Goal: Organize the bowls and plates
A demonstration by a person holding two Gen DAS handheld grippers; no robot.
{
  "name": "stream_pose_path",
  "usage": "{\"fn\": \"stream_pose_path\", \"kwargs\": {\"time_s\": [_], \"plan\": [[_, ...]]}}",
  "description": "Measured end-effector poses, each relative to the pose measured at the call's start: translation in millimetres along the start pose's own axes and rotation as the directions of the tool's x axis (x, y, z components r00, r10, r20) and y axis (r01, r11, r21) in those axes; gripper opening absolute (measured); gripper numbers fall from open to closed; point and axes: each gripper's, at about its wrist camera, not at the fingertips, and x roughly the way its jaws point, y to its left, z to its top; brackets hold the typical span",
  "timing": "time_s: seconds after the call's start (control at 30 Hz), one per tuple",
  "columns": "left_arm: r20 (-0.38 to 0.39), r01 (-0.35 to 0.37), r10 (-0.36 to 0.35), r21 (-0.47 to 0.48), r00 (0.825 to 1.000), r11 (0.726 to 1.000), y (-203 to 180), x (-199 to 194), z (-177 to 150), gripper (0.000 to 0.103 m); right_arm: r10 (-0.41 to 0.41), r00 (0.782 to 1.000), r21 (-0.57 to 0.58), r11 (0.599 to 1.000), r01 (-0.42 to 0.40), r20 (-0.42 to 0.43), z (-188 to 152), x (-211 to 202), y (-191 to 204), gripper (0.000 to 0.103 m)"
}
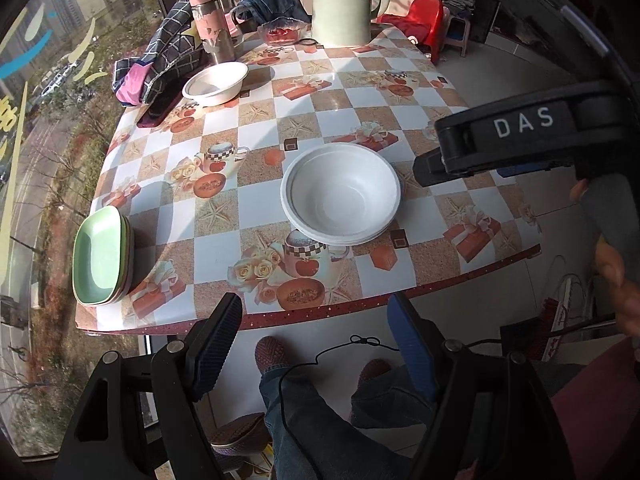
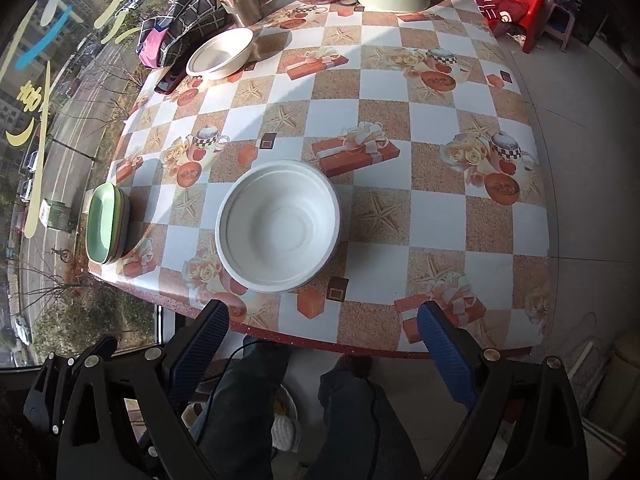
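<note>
The left gripper (image 1: 316,316) stands released at the bottom of its view, its two ribbed blue pads apart with nothing between them. The right gripper (image 2: 324,326) is also released, its two pads wide apart at the bottom of its view and empty. Both hang over the near edge of the table (image 1: 432,92), above the legs of a person in jeans (image 1: 308,412).

Just above the pads, in the middle of each view, lies a stack of white bowls (image 1: 341,193); they are round, matte, like pressed paper, and the layered rims show more than one, but I cannot count them exactly. One more single white bowl (image 1: 216,82) sits in the upper left. At the left edge rests a stack of green plates (image 1: 101,257), rectangular with rounded corners and smooth; two or three, I cannot tell.

At the top stand one pale green kettle (image 1: 344,4), one pink metal flask (image 1: 210,20) with worn paint, and one glass dish (image 1: 282,33). The tablecloth is glossy and checkered.
</note>
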Motion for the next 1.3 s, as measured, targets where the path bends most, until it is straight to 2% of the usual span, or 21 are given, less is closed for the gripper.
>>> {"fn": "stream_pose_path", "kwargs": {"time_s": [0.1,0.17,0.3,0.37,0.47,0.63,0.8,0.97,1.13,1.23,1.3], "plan": [[-0.031,-0.022,0.023,0.051,0.999,0.998,-9.1,2.0,4.0,0.078,0.036,0.999,0.076,0.996,-0.036,0.004,-0.8,-2.0,-21.2,0.096],[-0.047,-0.038,0.044,0.118,0.998,0.992,-21.7,3.7,5.1,0.078,0.059,0.998,0.113,0.992,-0.059,0.006,-3.8,-1.9,-31.2,0.096],[-0.057,-0.074,0.095,0.300,0.994,0.951,-55.3,5.9,-0.3,0.078,0.105,0.994,0.166,0.980,-0.106,0.013,-13.1,-2.5,-47.4,0.096],[-0.045,-0.085,0.107,0.345,0.993,0.935,-62.7,4.3,-2.4,0.078,0.122,0.992,0.206,0.971,-0.125,0.027,-16.6,-5.5,-59.9,0.096],[-0.050,-0.112,0.134,0.315,0.990,0.942,-53.8,4.7,0.7,0.078,0.117,0.991,0.254,0.959,-0.130,0.065,-22.5,-16.6,-82.6,0.096],[-0.050,-0.143,0.154,0.172,0.987,0.975,-23.1,-1.5,13.6,0.078,0.060,0.996,0.301,0.950,-0.079,0.072,-44.9,-27.7,-116.3,0.096],[-0.028,-0.170,0.173,0.096,0.984,0.981,-6.5,-15.2,27.8,0.078,0.076,0.995,0.356,0.929,-0.096,0.069,-56.4,-29.0,-130.8,0.096],[-0.035,-0.202,0.207,0.108,0.978,0.973,3.0,-16.2,44.1,0.078,0.097,0.993,0.319,0.941,-0.116,0.072,-48.4,-25.5,-113.3,0.096],[-0.084,-0.169,0.180,0.131,0.980,0.977,10.8,7.2,70.7,0.078,0.089,0.991,0.206,0.973,-0.108,0.097,-25.0,-6.7,-71.8,0.096],[-0.143,-0.200,0.224,0.168,0.964,0.965,10.2,29.6,79.2,0.078,0.111,0.991,0.163,0.979,-0.123,0.077,-20.3,13.8,-49.0,0.096],[-0.205,-0.233,0.271,0.194,0.940,0.953,8.8,41.6,81.1,0.078,0.138,0.989,0.133,0.981,-0.144,0.053,-20.0,24.0,-38.4,0.096]]}}
